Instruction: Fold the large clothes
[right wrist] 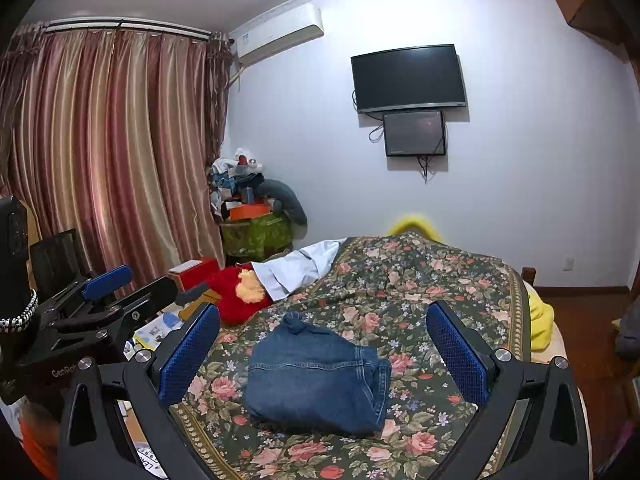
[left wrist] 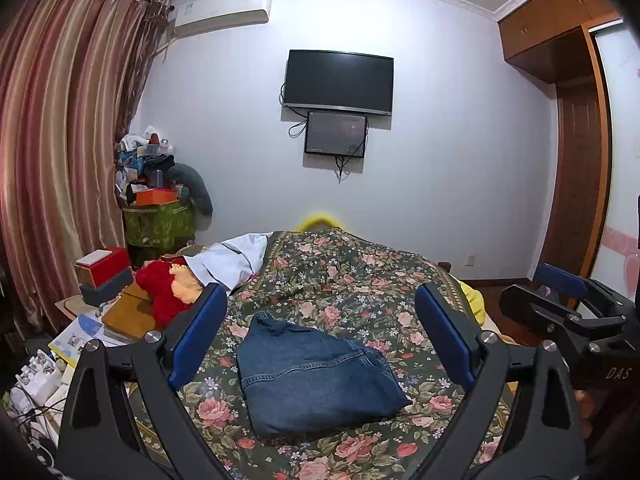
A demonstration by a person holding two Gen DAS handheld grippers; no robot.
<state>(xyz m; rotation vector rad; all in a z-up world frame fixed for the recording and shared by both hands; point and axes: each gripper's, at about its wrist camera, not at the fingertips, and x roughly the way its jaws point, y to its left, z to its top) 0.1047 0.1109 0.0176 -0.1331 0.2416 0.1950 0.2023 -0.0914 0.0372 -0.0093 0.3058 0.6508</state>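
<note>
Both the left gripper and right gripper gape wide, holding nothing. Just beyond, at twelve o'clock, the folded blue denim garment lies on the floral bedspread. Folding looks finished; next probably a final tidy or a fresh garment.

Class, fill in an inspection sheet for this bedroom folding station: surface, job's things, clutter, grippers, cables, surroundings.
Surface: floral bedspread covers the bed, lightly rumpled.
Job's things: denim garment lies folded in a compact bundle on the bedspread.
Clutter: red plush toy, white cloth, boxes and papers left of the bed; piled corner stack.
Grippers: left gripper and right gripper both open, above the garment, not touching it.
Cables: wires dangle below the wall screens.
Surroundings: striped curtains, air conditioner, wooden wardrobe.
</note>
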